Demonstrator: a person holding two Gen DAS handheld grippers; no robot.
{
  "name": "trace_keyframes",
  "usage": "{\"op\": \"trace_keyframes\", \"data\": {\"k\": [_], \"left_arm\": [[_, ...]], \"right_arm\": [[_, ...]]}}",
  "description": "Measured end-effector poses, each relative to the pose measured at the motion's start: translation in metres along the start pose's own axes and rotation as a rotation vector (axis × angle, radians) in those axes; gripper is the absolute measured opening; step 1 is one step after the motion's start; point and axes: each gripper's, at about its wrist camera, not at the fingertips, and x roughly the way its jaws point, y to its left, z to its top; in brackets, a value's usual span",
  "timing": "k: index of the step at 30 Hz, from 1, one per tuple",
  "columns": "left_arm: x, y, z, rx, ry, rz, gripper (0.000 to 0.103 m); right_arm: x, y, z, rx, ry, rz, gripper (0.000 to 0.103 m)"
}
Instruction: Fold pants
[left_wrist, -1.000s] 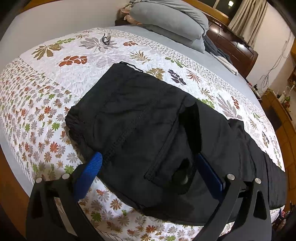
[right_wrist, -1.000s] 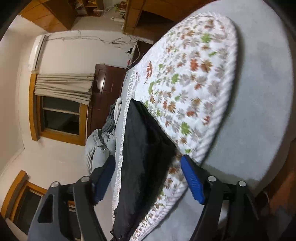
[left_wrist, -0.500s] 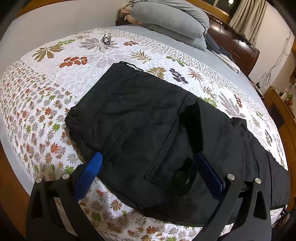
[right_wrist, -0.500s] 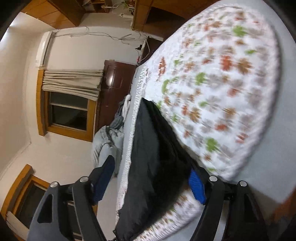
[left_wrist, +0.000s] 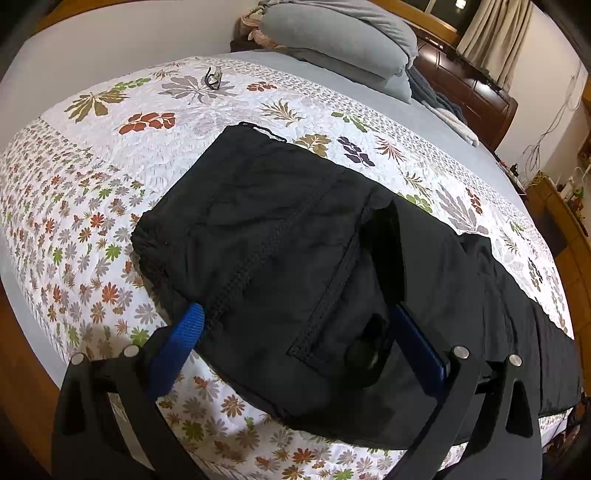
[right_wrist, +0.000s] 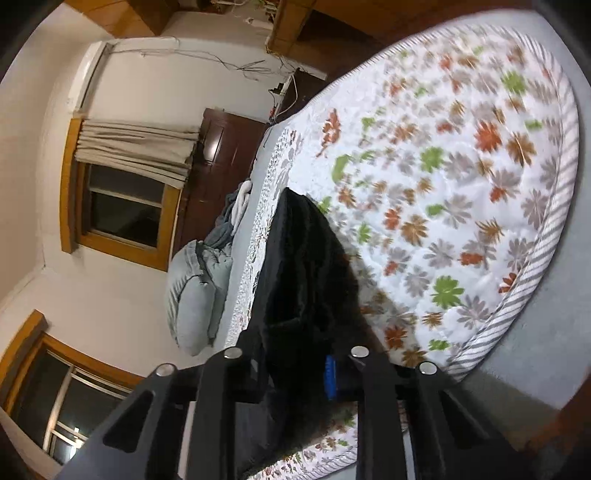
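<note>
Nearest, the left hand-held gripper (left_wrist: 295, 339) stands wide apart, its blue pads on either side of the waist end of the black pants (left_wrist: 295, 258), gripping nothing. The pants lie flat on the quilted, leaf-printed bedspread (left_wrist: 110, 184), soft and creased, with a stitched pocket seam; the legs run off toward three o'clock. The right hand-held gripper (right_wrist: 295, 373) has just been closing and now pinches a bunched fold of that black cloth. Toward twelve o'clock lie plump grey pillows (left_wrist: 340, 33) and a dark wooden headboard (left_wrist: 476, 92).
</note>
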Motion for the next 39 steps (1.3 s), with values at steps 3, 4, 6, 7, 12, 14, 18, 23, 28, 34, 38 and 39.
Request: {"op": "trace_keyframes", "data": {"k": [3,4,6,7,12,14,18,23,28,34,38,39], "left_arm": [[-0.001,0.000,0.000,-0.001,-0.001,-0.001,0.100],[-0.001,0.001,-0.001,-0.005,-0.002,-0.005,0.100],[-0.002,0.002,-0.001,-0.010,-0.004,-0.009,0.100],[-0.002,0.003,-0.001,-0.012,-0.005,-0.010,0.100],[-0.002,0.003,-0.001,-0.016,-0.004,-0.017,0.100],[-0.003,0.005,-0.002,-0.022,-0.006,-0.026,0.100],[-0.004,0.008,-0.002,-0.038,-0.008,-0.044,0.100],[-0.004,0.008,-0.003,-0.040,-0.006,-0.051,0.100],[-0.005,0.009,-0.003,-0.052,-0.009,-0.064,0.100],[-0.007,0.014,-0.004,-0.084,-0.017,-0.091,0.100],[-0.007,0.018,-0.004,-0.097,-0.019,-0.106,0.100],[-0.007,0.018,-0.004,-0.101,-0.019,-0.109,0.100]], "right_arm": [[-0.003,0.021,0.001,-0.035,-0.005,-0.018,0.020],[-0.005,0.028,0.001,-0.046,-0.007,-0.021,0.020],[-0.006,0.045,0.001,-0.072,-0.012,-0.033,0.019],[-0.007,0.053,0.001,-0.084,-0.013,-0.036,0.019],[-0.008,0.099,-0.002,-0.169,-0.018,-0.059,0.019],[-0.009,0.117,-0.003,-0.203,-0.017,-0.063,0.019],[-0.009,0.152,-0.009,-0.268,-0.017,-0.066,0.019],[-0.009,0.180,-0.019,-0.331,-0.017,-0.075,0.019],[-0.009,0.199,-0.028,-0.385,-0.013,-0.082,0.019],[-0.004,0.228,-0.040,-0.447,-0.008,-0.085,0.019],[0.000,0.246,-0.049,-0.487,-0.001,-0.087,0.019],[0.001,0.251,-0.052,-0.500,-0.001,-0.091,0.019]]}}
